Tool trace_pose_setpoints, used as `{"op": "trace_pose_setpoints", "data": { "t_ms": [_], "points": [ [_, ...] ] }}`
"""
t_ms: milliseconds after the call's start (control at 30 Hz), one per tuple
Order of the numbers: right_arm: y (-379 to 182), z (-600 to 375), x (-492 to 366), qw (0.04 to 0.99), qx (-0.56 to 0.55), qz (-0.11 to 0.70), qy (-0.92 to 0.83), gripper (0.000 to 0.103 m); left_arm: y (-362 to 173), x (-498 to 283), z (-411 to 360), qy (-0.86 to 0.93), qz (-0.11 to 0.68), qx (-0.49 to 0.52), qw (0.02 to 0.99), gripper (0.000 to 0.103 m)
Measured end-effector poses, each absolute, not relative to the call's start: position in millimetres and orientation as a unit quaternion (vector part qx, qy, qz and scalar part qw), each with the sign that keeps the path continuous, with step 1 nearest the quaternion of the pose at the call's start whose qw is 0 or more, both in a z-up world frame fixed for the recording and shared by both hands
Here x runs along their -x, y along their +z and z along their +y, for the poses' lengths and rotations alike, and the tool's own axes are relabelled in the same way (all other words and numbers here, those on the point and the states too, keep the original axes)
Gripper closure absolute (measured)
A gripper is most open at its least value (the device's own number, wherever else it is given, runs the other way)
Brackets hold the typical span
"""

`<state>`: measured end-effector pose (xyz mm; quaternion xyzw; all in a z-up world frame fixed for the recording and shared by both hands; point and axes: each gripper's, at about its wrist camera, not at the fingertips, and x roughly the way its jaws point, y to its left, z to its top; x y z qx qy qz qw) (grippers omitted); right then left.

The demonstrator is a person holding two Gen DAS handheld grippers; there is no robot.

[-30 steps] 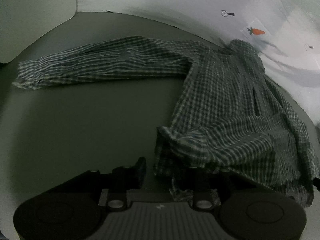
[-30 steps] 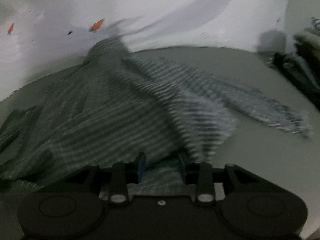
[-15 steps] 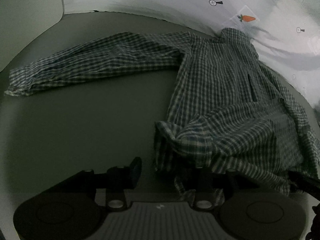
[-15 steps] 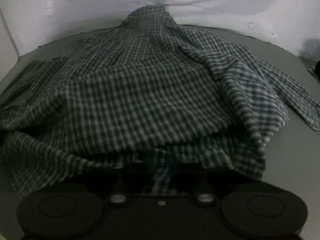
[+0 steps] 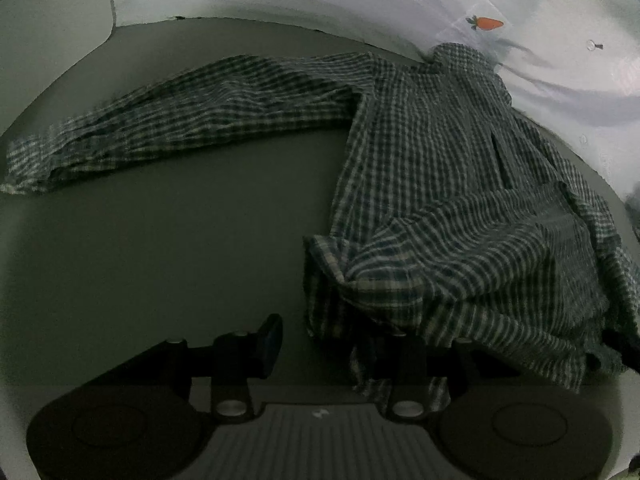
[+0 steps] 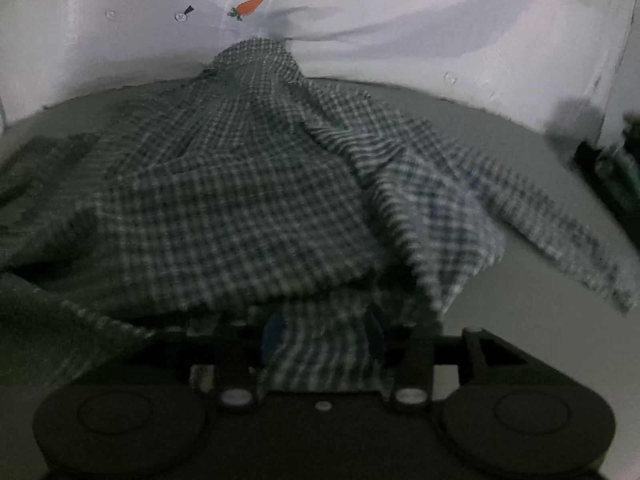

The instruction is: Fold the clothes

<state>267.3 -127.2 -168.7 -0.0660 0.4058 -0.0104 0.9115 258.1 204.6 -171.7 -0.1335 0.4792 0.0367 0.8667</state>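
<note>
Carrot-printed white sheeting (image 5: 520,20) backs our grey worktop (image 5: 160,240), where the checked shirt (image 5: 440,160) lies, collar at the far edge. Our left hand-held gripper (image 5: 332,344) is spread wide at the hem; our right hand-held gripper (image 6: 320,332) has hem cloth between its fingers, closure unclear.

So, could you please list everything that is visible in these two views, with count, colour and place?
checked shirt: one, dark green and white, on the table, collar against the back sheet, one sleeve stretched out to the left, hem bunched at the grippers
table: one, grey-green, under the shirt
back sheet: one, white with orange carrot prints, behind the table
dark objects: count unclear, blurred, at the table's far right edge
left gripper: one, black, jaws apart, hem draped over one finger
right gripper: one, black, shirt hem between its fingers
</note>
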Motion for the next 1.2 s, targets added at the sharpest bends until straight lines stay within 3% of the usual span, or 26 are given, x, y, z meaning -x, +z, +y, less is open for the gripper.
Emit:
{"op": "trace_pose_setpoints", "data": {
  "t_ms": [167, 233, 267, 300, 567, 833, 933, 1100, 1200],
  "points": [
    [-181, -129, -272, 0.902, 0.079, 0.425, -0.006, 0.06, -171, -254, 206, 0.041, 0.478, 0.133, 0.867, 0.06],
    [-184, -132, -272, 0.899, 0.069, 0.433, -0.001, 0.072, -171, -252, 210, 0.044, 0.478, 0.137, 0.867, 0.059],
    [-185, -134, -272, 0.898, 0.064, 0.436, 0.001, 0.098, -172, -251, 211, 0.046, 0.478, 0.14, 0.866, 0.059],
    [-186, -135, -271, 0.897, 0.058, 0.439, 0.006, 0.102, -172, -250, 212, 0.047, 0.478, 0.144, 0.865, 0.059],
    [-155, -171, -213, 0.914, -0.022, 0.404, -0.025, 0.102, -172, -251, 203, 0.04, 0.477, 0.137, 0.867, 0.059],
    [-182, -201, -179, 0.87, -0.066, 0.485, -0.048, 0.102, -170, -258, 193, 0.032, 0.475, 0.125, 0.87, 0.059],
    [-172, -205, -181, 0.878, -0.06, 0.469, -0.073, 0.099, -168, -262, 191, 0.032, 0.472, 0.122, 0.873, 0.059],
    [-143, -200, -206, 0.91, 0.008, 0.405, -0.091, 0.072, -164, -268, 187, 0.034, 0.466, 0.118, 0.876, 0.059],
    [-135, -190, -234, 0.921, 0.057, 0.378, -0.074, 0.061, -161, -272, 187, 0.041, 0.458, 0.124, 0.879, 0.059]
  ]
}}
